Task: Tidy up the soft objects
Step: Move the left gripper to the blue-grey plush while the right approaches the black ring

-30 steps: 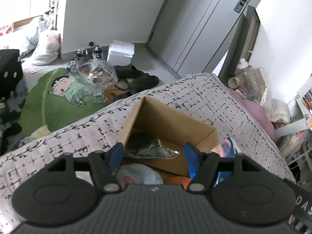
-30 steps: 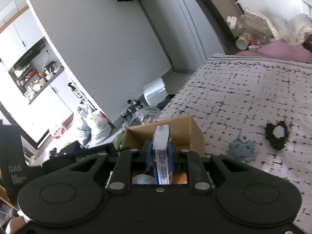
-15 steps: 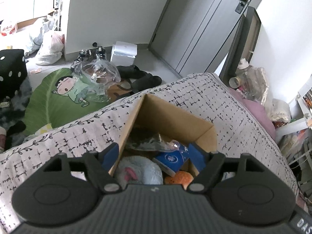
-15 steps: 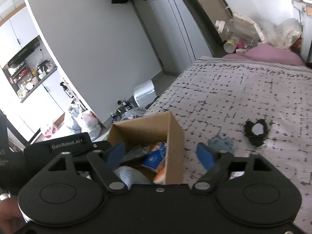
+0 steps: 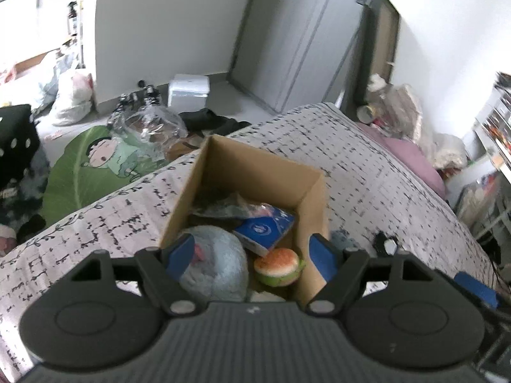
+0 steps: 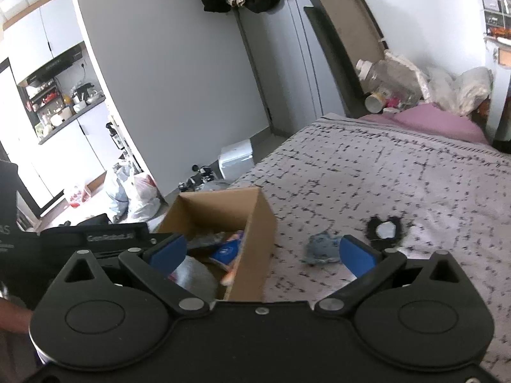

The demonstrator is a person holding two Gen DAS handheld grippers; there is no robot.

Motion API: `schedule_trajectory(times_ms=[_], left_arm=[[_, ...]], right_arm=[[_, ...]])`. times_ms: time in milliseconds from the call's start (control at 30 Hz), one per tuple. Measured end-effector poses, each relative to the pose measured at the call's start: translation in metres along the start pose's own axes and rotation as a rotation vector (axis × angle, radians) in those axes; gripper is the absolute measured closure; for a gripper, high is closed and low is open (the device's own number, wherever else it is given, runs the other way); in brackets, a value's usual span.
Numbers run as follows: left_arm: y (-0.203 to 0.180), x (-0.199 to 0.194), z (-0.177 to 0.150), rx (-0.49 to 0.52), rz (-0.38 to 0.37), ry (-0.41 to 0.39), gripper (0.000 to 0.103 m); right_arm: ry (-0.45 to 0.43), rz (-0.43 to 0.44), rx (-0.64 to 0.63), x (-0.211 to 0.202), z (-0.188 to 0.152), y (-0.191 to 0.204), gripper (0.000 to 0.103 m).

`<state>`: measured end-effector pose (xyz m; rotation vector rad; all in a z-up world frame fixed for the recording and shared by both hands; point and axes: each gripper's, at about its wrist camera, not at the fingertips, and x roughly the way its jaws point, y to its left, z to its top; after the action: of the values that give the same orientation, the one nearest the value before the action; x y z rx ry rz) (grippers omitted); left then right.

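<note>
An open cardboard box (image 5: 255, 172) stands on the patterned bed cover (image 5: 367, 172). Inside lie a pale blue plush (image 5: 217, 265), a burger-shaped soft toy (image 5: 278, 266), a blue tissue pack (image 5: 265, 228) and a clear plastic bag (image 5: 223, 206). My left gripper (image 5: 252, 255) is open and empty above the box's near end. My right gripper (image 6: 260, 250) is open and empty over the box's right wall (image 6: 255, 239). A small grey-blue soft thing (image 6: 321, 247) and a black-and-white one (image 6: 385, 229) lie on the cover right of the box.
The bed's edge runs left of the box; beyond it the floor holds a green cartoon mat (image 5: 95, 166), plastic bags (image 5: 73, 99), shoes and a white bin (image 5: 188, 91). A pink pillow (image 6: 440, 124) and bagged clutter lie at the bed's far end.
My right gripper opened and let the blue tissue pack drop into the box, then drew back to the right. My left gripper rose, showing more of the box's contents.
</note>
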<state>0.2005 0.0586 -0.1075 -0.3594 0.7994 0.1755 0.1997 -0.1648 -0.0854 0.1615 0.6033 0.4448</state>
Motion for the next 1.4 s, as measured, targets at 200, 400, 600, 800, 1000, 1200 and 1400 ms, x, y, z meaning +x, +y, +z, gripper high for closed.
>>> schedule_trajectory(times_ms=[200, 400, 600, 800, 1000, 1200, 1400], left_arm=[[-0.017, 0.002, -0.007, 0.062, -0.012, 0.027, 0.025], [-0.033, 0.0, -0.004, 0.104, -0.023, 0.035, 0.025], [-0.051, 0.001, 0.003, 0.144, -0.018, 0.033, 0.025], [-0.072, 0.009, 0.01, 0.158, -0.026, 0.055, 0.025], [-0.098, 0.017, 0.011, 0.219, -0.053, 0.055, 0.025], [-0.12, 0.035, 0.01, 0.265, -0.101, 0.093, 0.025], [-0.135, 0.06, 0.009, 0.306, -0.049, 0.142, 0.025]], right_arm=[[-0.015, -0.03, -0.024, -0.012, -0.005, -0.021, 0.0], [-0.026, -0.06, 0.002, -0.017, -0.004, -0.045, 0.0], [-0.036, -0.064, 0.034, -0.022, -0.002, -0.069, 0.0], [-0.036, -0.069, 0.059, -0.02, -0.005, -0.093, 0.0], [-0.001, -0.051, 0.075, -0.012, -0.008, -0.117, 0.0], [-0.001, -0.025, 0.1, -0.005, -0.007, -0.139, 0.0], [0.005, -0.004, 0.095, 0.006, -0.003, -0.159, 0.0]])
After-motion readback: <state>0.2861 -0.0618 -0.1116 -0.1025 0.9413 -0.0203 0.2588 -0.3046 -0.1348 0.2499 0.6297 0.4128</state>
